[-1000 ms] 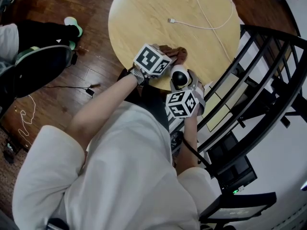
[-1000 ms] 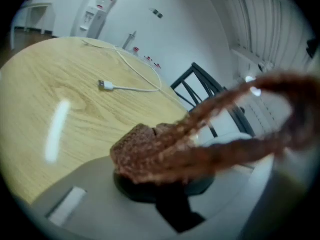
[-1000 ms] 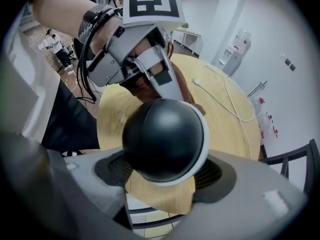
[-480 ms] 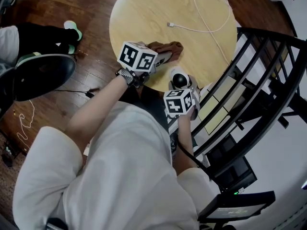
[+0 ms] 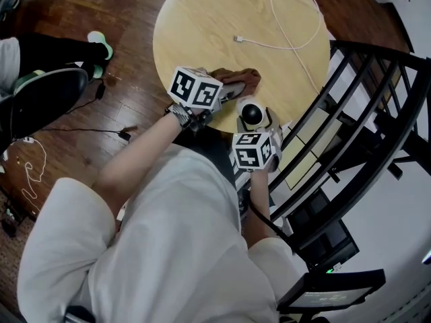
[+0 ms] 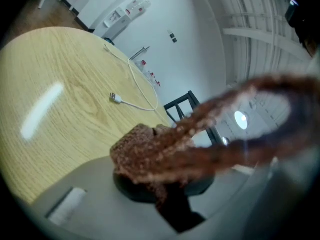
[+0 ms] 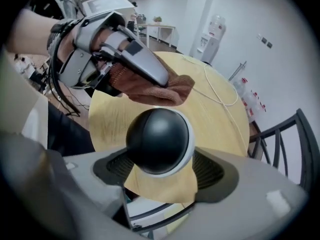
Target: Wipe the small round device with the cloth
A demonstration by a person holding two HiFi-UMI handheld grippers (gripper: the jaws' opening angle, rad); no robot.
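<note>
The small round device (image 5: 252, 115), a black dome with a white rim, is at the near edge of the round wooden table (image 5: 202, 25). My right gripper (image 5: 254, 124) points steeply down and is shut on the device (image 7: 159, 139). Its jaws have just been opening a little, and the pads still rest against the device's sides. My left gripper (image 5: 236, 85) is shut on the brown cloth (image 5: 244, 78). The cloth (image 7: 162, 91) hangs just behind and above the dome, and a fold of it (image 6: 150, 151) drapes across the left gripper view.
A white cable (image 5: 283, 25) loops over the far part of the table. A black metal chair frame (image 5: 363, 113) stands close on the right. At the left are a seated person's shoes (image 5: 100, 39) and a dark chair seat (image 5: 40, 103).
My left gripper has drawn the cloth back to the left, off the dome, and has rolled. The right gripper has stayed at the device and rolled slightly.
</note>
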